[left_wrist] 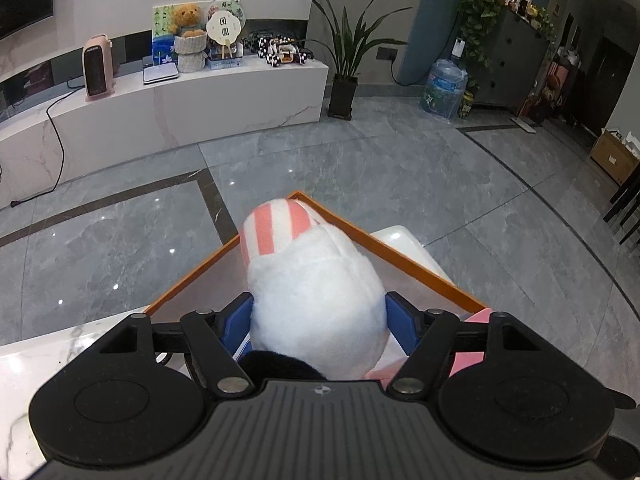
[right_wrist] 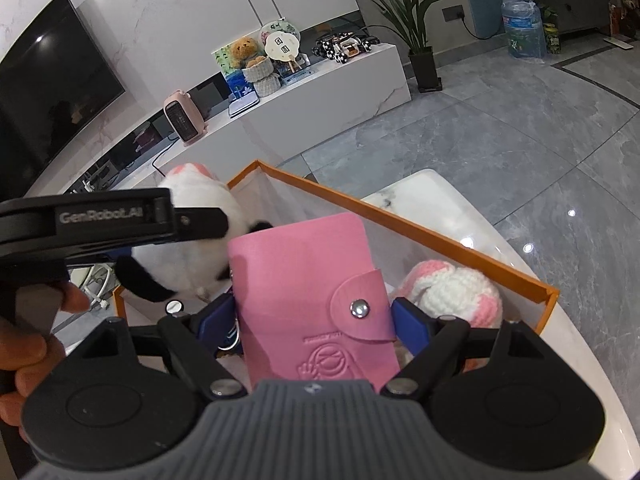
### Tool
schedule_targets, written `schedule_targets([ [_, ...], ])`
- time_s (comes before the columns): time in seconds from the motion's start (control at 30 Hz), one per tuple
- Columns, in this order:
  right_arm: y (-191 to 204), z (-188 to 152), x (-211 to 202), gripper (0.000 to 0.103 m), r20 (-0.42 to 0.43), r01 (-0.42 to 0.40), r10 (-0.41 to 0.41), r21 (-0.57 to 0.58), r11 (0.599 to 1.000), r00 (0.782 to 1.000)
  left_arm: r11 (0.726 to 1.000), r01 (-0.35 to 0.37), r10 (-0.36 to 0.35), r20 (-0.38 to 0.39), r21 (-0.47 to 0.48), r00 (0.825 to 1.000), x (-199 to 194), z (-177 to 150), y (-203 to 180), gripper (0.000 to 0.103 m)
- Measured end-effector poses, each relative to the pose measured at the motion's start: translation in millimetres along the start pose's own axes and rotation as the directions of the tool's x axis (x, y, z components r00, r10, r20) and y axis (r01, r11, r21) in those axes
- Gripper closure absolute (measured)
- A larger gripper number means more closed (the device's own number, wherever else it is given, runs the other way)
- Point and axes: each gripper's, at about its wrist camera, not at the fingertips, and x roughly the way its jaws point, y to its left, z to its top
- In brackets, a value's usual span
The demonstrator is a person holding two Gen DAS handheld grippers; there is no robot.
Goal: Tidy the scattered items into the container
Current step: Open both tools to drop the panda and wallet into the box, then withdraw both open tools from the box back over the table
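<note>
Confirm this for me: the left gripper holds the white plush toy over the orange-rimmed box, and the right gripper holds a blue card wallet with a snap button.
One detail is wrong: the card wallet is pink, not blue, as the right wrist view shows; only the fingers clamping it are blue. The rest stands: the left gripper holds the white plush toy over the orange-rimmed box, and the right gripper holds the wallet, snap button included.

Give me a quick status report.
Left tool shut on plush toy, right tool shut on wallet. Both over the box. Knit toy already inside.
</note>
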Motion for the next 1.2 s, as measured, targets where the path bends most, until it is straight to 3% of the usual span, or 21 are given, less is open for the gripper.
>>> schedule_targets([
  [0.07,-0.3,0.5,2.2,0.016,-0.001,0.006,-0.006,0.002,1.000,1.000,1.000,-0.008,0.008,-0.014,0.020,1.000,3.7,-0.5,-2.2,0.012],
  [0.17,-1.9,1.1,5.0,0.016,-0.009,0.016,-0.016,0.010,1.000,1.000,0.998,-0.036,0.037,-0.015,0.041,0.999,4.9,-2.3,-5.2,0.012],
  [0.77,-1.6,5.6,-0.6,0.013,0.019,0.017,-0.017,0.027,0.999,1.000,0.999,-0.031,0.031,-0.002,0.012,1.000,-0.5,-2.4,-0.7,0.012],
  [1.2,24.5,5.2,-17.7,0.013,0.042,-0.016,0.016,-0.004,1.000,0.999,0.998,-0.056,0.056,0.029,-0.004,0.998,-32.3,-6.8,15.2,0.012],
])
